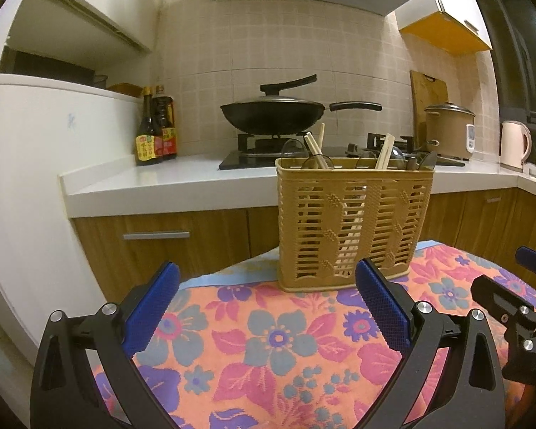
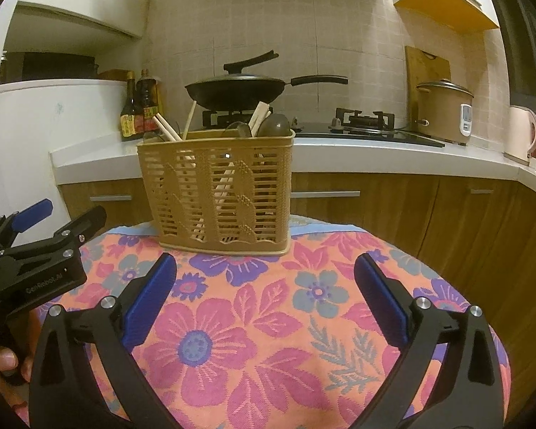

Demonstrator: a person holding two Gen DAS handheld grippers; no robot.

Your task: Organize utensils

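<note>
While both tools hang over the near part of the floral cloth (image 2: pixel 268 321), neither has anything in its grasp. The left gripper (image 1: pixel 268 304) stands with its jaws spread wide, and the right gripper (image 2: pixel 266 296) is spread just as wide; only patterned fabric lies between the blue pads (image 2: pixel 150 300). The tan slotted basket (image 2: pixel 219 189) sits upright at the far edge of the cloth, beyond both tools and touched by neither. Chopsticks (image 2: pixel 166 127) and dark spoons (image 2: pixel 273 125) lean out of its top, seemingly sorted into compartments, though the lattice hides the dividers. No loose utensil shows on the cloth, so the sorting looks done or nearly so. Beyond, a wok (image 1: pixel 271 112) rests on the stove, well apart from the work.
</note>
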